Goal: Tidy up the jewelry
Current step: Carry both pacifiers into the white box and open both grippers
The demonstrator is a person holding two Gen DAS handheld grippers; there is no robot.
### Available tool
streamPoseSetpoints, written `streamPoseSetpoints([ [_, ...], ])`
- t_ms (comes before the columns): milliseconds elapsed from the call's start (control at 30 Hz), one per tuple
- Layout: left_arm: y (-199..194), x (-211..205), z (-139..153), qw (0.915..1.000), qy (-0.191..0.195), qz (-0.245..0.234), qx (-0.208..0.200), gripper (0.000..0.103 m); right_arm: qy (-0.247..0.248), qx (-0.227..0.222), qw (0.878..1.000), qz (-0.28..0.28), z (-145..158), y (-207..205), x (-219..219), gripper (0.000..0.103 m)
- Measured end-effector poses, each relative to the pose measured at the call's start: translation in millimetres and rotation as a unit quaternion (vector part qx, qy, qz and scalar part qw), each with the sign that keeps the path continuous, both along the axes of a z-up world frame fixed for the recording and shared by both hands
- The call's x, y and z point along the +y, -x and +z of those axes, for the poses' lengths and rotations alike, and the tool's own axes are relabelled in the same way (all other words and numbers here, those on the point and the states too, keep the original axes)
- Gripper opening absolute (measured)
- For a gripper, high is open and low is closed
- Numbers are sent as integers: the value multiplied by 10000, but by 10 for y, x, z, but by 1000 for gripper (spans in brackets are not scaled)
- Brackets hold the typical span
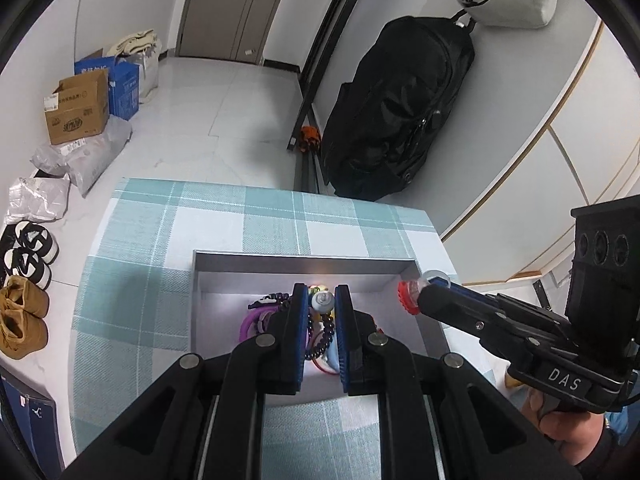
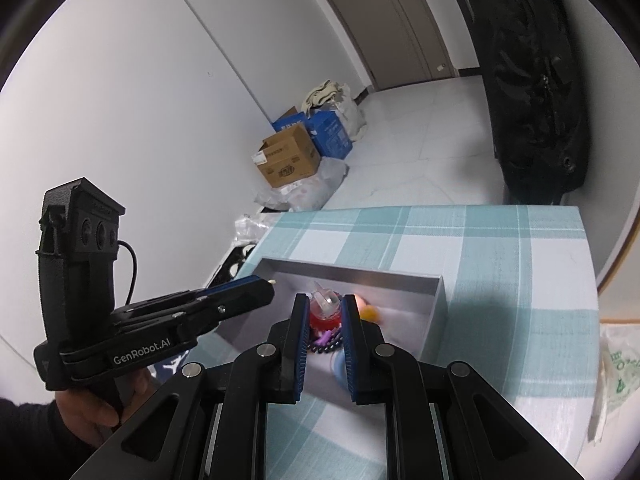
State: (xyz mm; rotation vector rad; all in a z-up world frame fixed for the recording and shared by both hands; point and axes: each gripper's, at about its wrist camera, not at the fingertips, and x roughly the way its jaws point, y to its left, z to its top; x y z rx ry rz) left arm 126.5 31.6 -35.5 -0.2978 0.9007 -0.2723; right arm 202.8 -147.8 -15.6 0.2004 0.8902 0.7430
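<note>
Red ruffled scrunchie-like ornament with clear plastic top (image 2: 326, 312): clamped between the right gripper's (image 2: 325, 304) blue-padded fingers, held above the right rim of the shallow grey rectangular tray (image 1: 304, 261). Tray contents: dark beaded bracelet (image 1: 325, 330), purple coiled band (image 1: 254, 320), small silver-grey trinket (image 1: 322, 301). Left gripper (image 1: 322, 294): jaws slightly apart, gripping nothing, poised over the tray. Tray rests on teal-and-white checked tablecloth (image 1: 140, 280). Black backpack (image 1: 396, 108) hangs on the wall beyond.
</note>
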Motion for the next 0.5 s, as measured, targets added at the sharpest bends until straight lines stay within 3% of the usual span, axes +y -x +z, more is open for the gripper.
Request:
streamPoseSetpoints([
  [500, -225, -31, -177, 9994, -17, -152, 321, 9, -40, 309, 9995, 44, -219, -206, -20, 15],
])
